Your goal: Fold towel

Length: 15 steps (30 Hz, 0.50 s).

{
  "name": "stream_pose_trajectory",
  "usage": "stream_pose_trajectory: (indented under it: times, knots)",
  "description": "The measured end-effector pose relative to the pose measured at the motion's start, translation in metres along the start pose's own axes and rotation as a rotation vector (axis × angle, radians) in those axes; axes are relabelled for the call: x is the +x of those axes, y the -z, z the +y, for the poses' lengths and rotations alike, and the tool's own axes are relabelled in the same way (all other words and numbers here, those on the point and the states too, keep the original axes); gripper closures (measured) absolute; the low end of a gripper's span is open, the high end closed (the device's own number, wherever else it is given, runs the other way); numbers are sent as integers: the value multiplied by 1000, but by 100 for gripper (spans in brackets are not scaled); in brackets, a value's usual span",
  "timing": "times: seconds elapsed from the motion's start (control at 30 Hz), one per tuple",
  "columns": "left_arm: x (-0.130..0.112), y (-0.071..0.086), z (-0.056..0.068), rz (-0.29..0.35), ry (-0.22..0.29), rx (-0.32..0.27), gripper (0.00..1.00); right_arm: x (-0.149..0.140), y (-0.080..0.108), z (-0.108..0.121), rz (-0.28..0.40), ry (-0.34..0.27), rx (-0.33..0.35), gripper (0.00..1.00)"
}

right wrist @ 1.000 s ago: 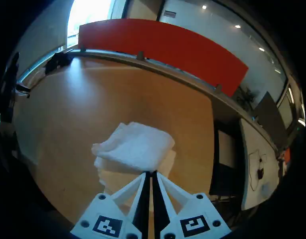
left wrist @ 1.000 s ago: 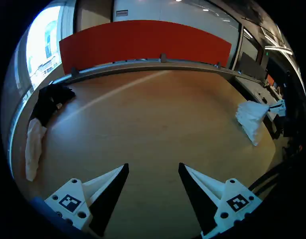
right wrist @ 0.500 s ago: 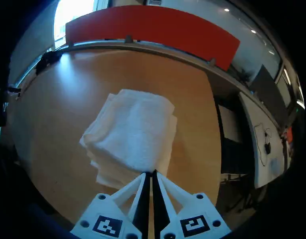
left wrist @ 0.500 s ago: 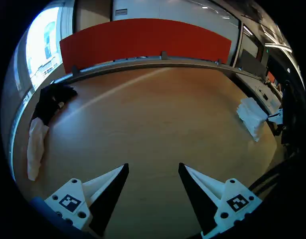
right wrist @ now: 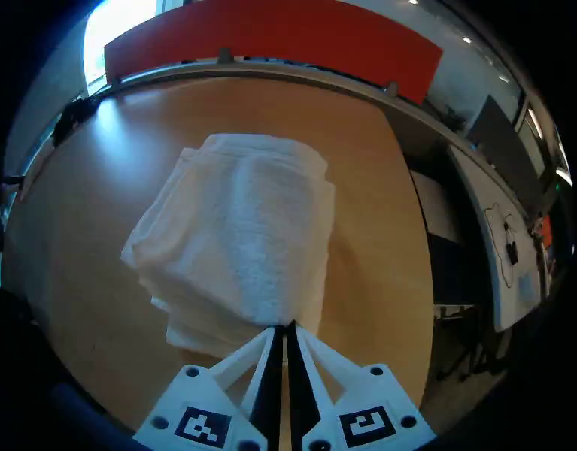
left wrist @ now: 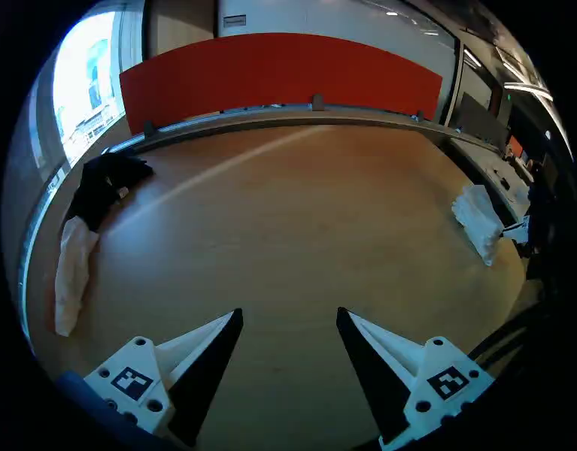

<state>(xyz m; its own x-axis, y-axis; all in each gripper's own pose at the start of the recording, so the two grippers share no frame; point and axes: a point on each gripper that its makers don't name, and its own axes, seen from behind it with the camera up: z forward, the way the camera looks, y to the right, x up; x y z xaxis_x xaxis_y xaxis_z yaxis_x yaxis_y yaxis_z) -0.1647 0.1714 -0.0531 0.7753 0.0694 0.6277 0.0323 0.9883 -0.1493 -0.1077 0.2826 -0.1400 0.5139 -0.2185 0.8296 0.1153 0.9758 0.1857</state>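
Note:
A folded white towel (right wrist: 235, 233) lies on the wooden table (right wrist: 371, 248), on top of more folded white layers that show at its near left edge. My right gripper (right wrist: 285, 328) is shut on the towel's near edge, its fingers pinched together. In the left gripper view the same towel (left wrist: 478, 219) sits far off at the table's right edge, with the right gripper (left wrist: 518, 230) beside it. My left gripper (left wrist: 289, 312) hangs open over bare table (left wrist: 288, 225), with nothing between its fingers.
A black cloth (left wrist: 104, 180) and a crumpled white cloth (left wrist: 70, 274) lie along the table's left edge. A red partition (left wrist: 280, 71) stands behind the far rim. Desks and cables (right wrist: 506, 248) lie beyond the table's right edge.
The right gripper has brought the held towel down and closer, so it lies flatter and looks larger. The left gripper has barely moved.

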Motion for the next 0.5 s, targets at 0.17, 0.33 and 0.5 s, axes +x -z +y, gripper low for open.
stream_pose_trajectory:
  times: [0.17,0.33,0.5]
  knots:
    - [0,1,-1,3,1,1,8,1,0,0,5,0,-9,96]
    - [1,-1,-2,6,4,-2,8,5,6,0,27,1,-22,94]
    - [3,-2,-2,11,6,-9,8,13,14,-3,58,1,-28,86]
